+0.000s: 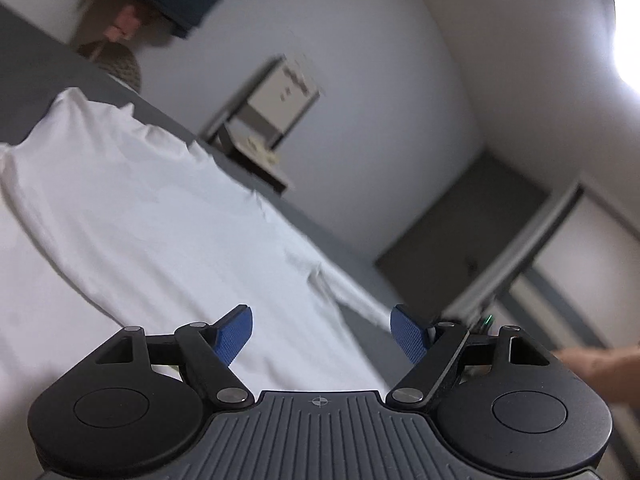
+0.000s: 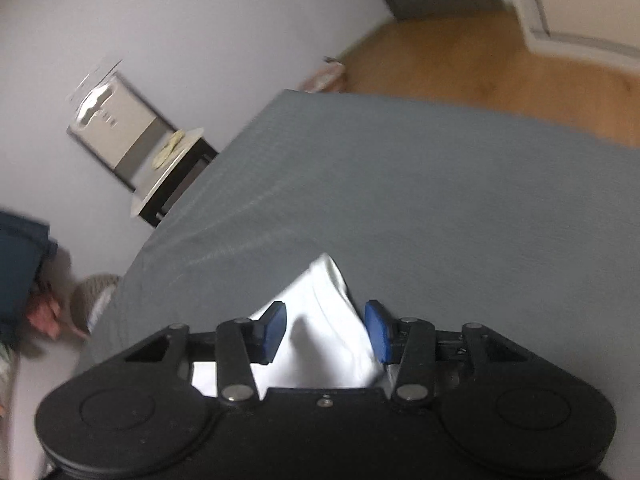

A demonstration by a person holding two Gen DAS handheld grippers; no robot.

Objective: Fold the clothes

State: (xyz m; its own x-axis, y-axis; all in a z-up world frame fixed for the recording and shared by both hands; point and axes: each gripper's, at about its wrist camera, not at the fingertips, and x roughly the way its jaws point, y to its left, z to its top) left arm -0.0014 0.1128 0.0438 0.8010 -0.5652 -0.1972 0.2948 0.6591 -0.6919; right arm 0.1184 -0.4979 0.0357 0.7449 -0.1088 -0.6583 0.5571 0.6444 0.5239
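A white garment (image 1: 132, 216) lies spread over the grey bed cover (image 1: 28, 64), with one sleeve running out to the right. My left gripper (image 1: 322, 334) hovers low over its near part, jaws wide open, nothing between the blue pads (image 1: 236, 334). In the right wrist view a pointed corner of the white garment (image 2: 324, 320) lies on the grey bed cover (image 2: 400, 184), right between the blue pads (image 2: 276, 330) of my right gripper (image 2: 326, 332). The jaws stand partly apart around that corner, and I see no squeeze on the cloth.
A small dark bedside table (image 2: 176, 184) with a framed panel (image 2: 116, 128) stands against the pale wall. A woven basket (image 2: 94, 296) sits by the bed's edge. Wooden floor (image 2: 460, 68) and a doorway lie beyond. A person's hand (image 1: 600, 364) shows at the right.
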